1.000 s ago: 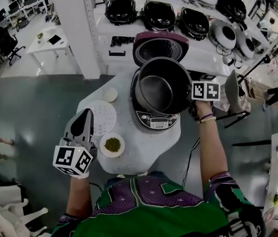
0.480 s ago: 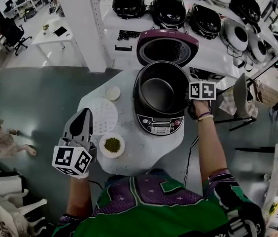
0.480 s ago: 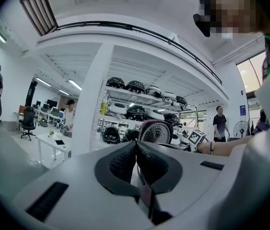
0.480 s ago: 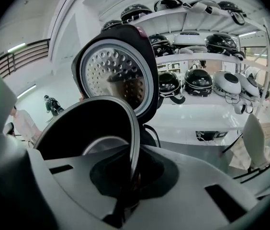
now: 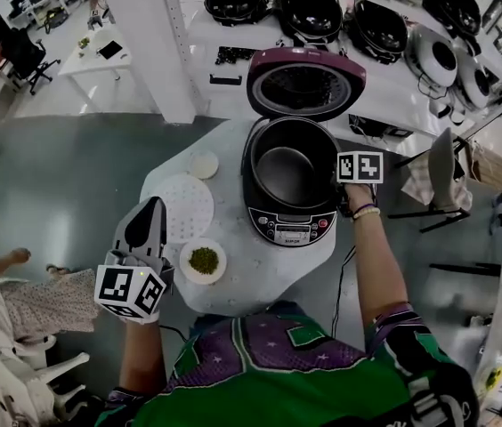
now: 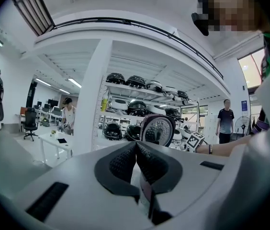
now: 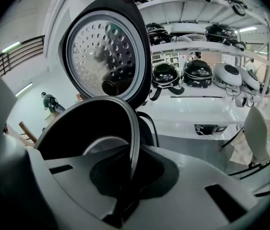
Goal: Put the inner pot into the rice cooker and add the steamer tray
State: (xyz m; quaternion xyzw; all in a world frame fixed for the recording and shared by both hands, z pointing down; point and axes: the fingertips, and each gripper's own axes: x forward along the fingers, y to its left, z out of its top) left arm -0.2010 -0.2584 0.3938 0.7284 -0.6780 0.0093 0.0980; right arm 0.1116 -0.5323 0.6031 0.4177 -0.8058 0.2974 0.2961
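Observation:
The dark inner pot (image 5: 288, 169) sits low inside the rice cooker (image 5: 295, 225), whose maroon lid (image 5: 304, 83) stands open behind it. My right gripper (image 5: 340, 178) is shut on the pot's right rim (image 7: 134, 133), the thin edge running between its pads. The white perforated steamer tray (image 5: 184, 210) lies flat on the small round table (image 5: 260, 274), left of the cooker. My left gripper (image 5: 150, 216) hovers at the tray's left edge, shut and empty, its pads (image 6: 147, 162) pressed together.
A small bowl of green beans (image 5: 203, 261) sits near the table's front, and a small white dish (image 5: 203, 165) behind the tray. Shelves with several other rice cookers (image 5: 309, 12) stand beyond. A folding chair (image 5: 438, 172) is at the right. People stand in the background.
My right gripper has lowered the inner pot down into the cooker body. My left gripper has stayed by the steamer tray.

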